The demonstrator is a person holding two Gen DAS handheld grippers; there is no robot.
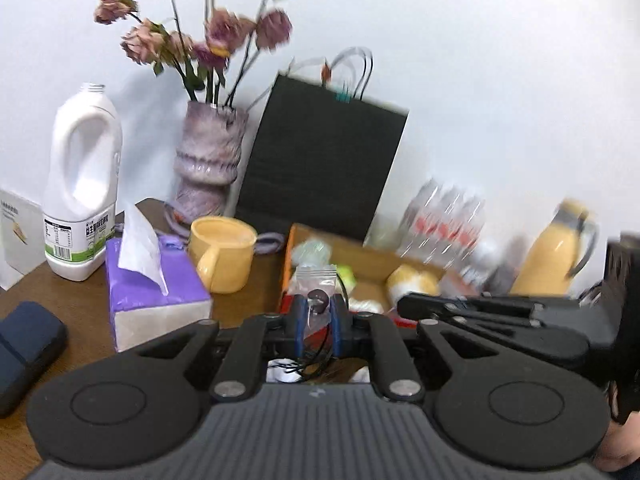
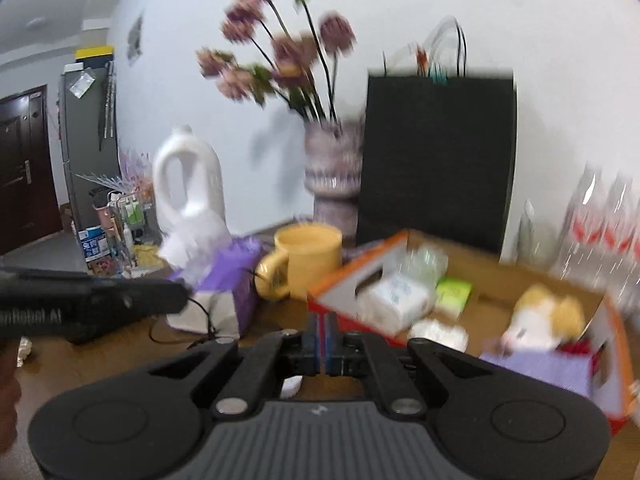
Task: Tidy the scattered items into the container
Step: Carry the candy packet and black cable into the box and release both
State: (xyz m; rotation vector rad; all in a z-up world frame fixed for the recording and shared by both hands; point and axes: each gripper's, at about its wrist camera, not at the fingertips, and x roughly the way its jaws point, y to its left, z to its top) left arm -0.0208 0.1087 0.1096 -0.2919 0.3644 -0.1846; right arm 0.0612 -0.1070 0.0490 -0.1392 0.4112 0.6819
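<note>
- A small clear zip bag [image 1: 316,292] with a dark round piece and a thin black cable inside hangs pinched in the left gripper [image 1: 318,320], just short of the near wall of the cardboard box [image 1: 289,256].
- The bag looks light, limp and slick; a hold on the plastic above the contents seems safest, as the cable dangles loose below.
- The left fingers [image 1: 298,322] stand nearly together, clamped on the bag.
- The right gripper [image 2: 322,340] holds nothing, its blue pads [image 2: 314,338] pressed together, before the box [image 2: 352,276] already holding packets and a plush toy [image 2: 540,316].
</note>
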